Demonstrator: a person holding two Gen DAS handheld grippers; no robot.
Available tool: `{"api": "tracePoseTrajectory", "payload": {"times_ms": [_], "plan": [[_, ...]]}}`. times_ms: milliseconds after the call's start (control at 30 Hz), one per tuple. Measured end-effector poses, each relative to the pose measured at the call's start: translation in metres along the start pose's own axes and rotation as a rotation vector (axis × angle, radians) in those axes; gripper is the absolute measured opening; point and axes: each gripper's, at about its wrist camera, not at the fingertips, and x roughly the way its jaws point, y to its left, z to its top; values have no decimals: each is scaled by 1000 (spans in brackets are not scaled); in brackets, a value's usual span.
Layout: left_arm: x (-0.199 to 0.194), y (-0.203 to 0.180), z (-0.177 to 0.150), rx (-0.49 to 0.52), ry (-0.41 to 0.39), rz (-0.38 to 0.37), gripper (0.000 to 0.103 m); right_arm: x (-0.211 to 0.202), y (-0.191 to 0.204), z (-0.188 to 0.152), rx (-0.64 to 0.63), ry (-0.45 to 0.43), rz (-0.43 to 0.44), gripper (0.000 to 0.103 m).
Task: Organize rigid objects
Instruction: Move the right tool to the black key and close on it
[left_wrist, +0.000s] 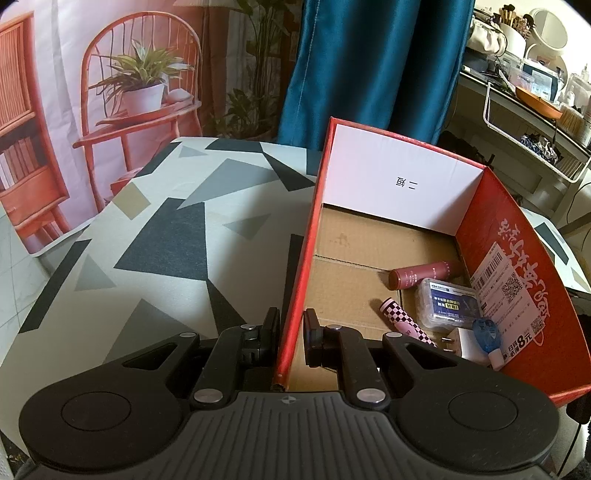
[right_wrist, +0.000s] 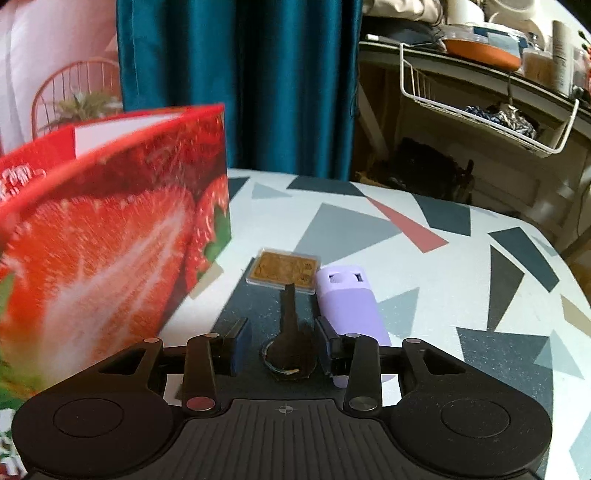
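My left gripper (left_wrist: 291, 332) straddles the left wall of the red cardboard box (left_wrist: 314, 221), fingers close on either side, gripping it. Inside the box lie a maroon tube (left_wrist: 424, 275), a checkered pink tube (left_wrist: 404, 321), a clear plastic case (left_wrist: 448, 302) and a blue-capped item (left_wrist: 487, 332). My right gripper (right_wrist: 282, 341) is open over a dark key (right_wrist: 290, 332) lying between its fingers on the table. A gold card in a clear case (right_wrist: 284, 271) and a lilac power bank (right_wrist: 351, 306) lie just beyond. The box's strawberry-printed side (right_wrist: 110, 240) stands to the left.
The patterned tablecloth (left_wrist: 166, 240) covers the table. A teal curtain (right_wrist: 240, 74) hangs behind. A cluttered shelf with a white wire basket (right_wrist: 480, 118) stands at the right. A printed backdrop with a red chair (left_wrist: 140, 92) is at the far left.
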Motion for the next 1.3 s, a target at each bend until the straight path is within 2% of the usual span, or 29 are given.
{"api": "tracePoseTrajectory", "payload": {"times_ms": [300,367,700,933,1033,1300], "plan": [[0,0,0,-2,0,-3,14,4,1,-3,30,30,-7,33],[0,0,0,-5,0,-5,14,1,0,-5,48,28,3,30],[1,1,-1,-7,0,-7,14,-29,9,-27,43,9,20,27],[1,1,-1,-8,0,-7,14,-48,23,-29,-32,-44,-3,18],[1,1,-1,-9,0,-8,14,-50,26,-26,-53,-43,3,8],[1,0,-1,-10,0,-9,14,-46,27,-28,-41,-23,14,9]]}}
